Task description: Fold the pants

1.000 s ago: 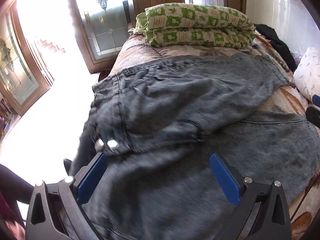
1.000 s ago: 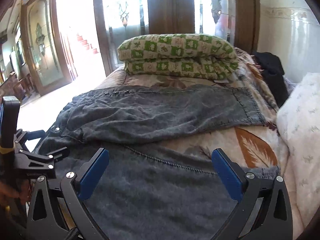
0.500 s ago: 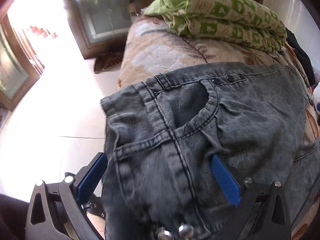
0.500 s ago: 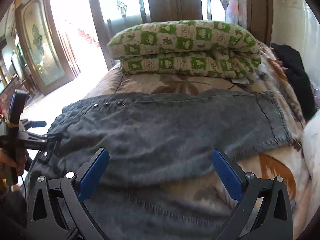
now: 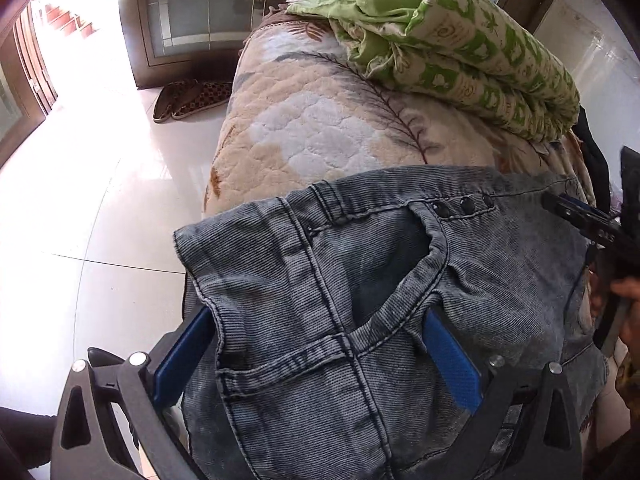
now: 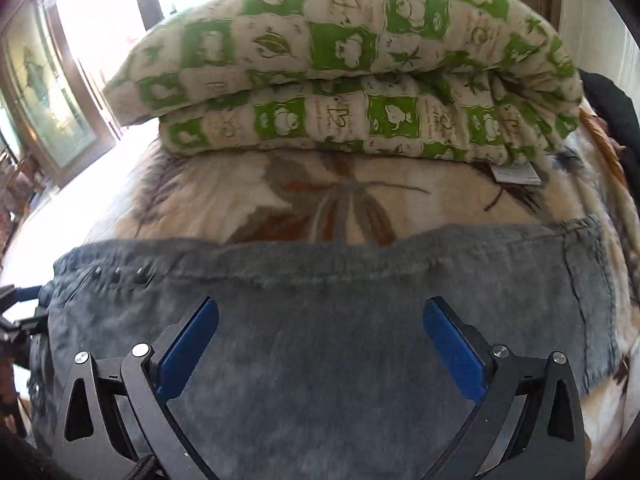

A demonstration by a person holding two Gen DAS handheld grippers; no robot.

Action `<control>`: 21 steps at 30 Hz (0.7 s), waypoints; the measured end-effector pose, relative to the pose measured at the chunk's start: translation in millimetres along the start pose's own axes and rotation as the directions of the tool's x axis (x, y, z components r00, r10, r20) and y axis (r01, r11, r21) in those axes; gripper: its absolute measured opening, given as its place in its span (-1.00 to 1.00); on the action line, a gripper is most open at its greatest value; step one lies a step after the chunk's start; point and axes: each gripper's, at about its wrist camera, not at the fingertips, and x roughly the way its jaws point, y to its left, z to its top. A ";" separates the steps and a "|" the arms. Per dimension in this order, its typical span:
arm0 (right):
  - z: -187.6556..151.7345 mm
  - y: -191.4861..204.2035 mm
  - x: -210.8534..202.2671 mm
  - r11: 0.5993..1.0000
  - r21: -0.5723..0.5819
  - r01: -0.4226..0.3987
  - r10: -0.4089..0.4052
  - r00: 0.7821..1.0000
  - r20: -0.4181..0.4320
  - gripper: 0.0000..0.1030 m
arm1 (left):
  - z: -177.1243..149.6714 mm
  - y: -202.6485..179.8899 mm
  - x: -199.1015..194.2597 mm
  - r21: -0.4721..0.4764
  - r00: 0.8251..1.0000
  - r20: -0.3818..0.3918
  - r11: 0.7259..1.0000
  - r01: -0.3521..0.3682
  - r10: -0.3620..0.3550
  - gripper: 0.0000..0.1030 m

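While both claws sit spread wide, gripping nothing, grey jeans lie flat on the quilted bed; left gripper straddles the waistband — right gripper over the leg; green quilt beyond.

Black gripper frames, blue pads, silver screws

Pants spread on bed cover, directly ahead of and beneath both claws. Folded quilt on the cover beyond the pants. Slippers on floor, ahead-left of left claw.
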 end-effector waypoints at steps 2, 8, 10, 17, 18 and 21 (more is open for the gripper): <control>3.8 -0.3 8.1 1.000 -0.006 0.002 -0.002 1.000 -0.022 1.00 | 3.6 1.3 -1.1 -0.014 0.999 -0.013 0.999 0.040 -0.040 1.00; 8.9 1.2 19.2 0.999 -0.045 -0.007 0.005 1.000 -0.030 1.00 | 10.0 17.5 -24.2 -0.034 0.998 0.043 0.999 0.042 -0.040 1.00; 11.1 0.7 28.2 0.998 -0.058 0.000 -0.002 0.999 -0.038 1.00 | 16.6 28.1 -21.9 -0.071 0.998 0.064 0.997 -0.017 0.021 1.00; 14.4 10.2 47.5 0.988 -0.151 0.038 -0.042 0.999 -0.024 1.00 | 30.7 49.4 31.1 -0.163 0.997 -0.007 0.983 -0.080 0.080 1.00; 16.0 8.7 49.2 0.987 -0.156 0.029 -0.034 0.999 -0.031 1.00 | 31.3 50.5 37.4 -0.175 0.998 -0.012 0.983 -0.061 0.060 1.00; 18.2 8.8 53.7 0.983 -0.182 0.007 -0.015 0.999 -0.042 1.00 | 31.7 57.3 43.0 -0.221 1.000 0.009 0.975 0.004 -0.002 1.00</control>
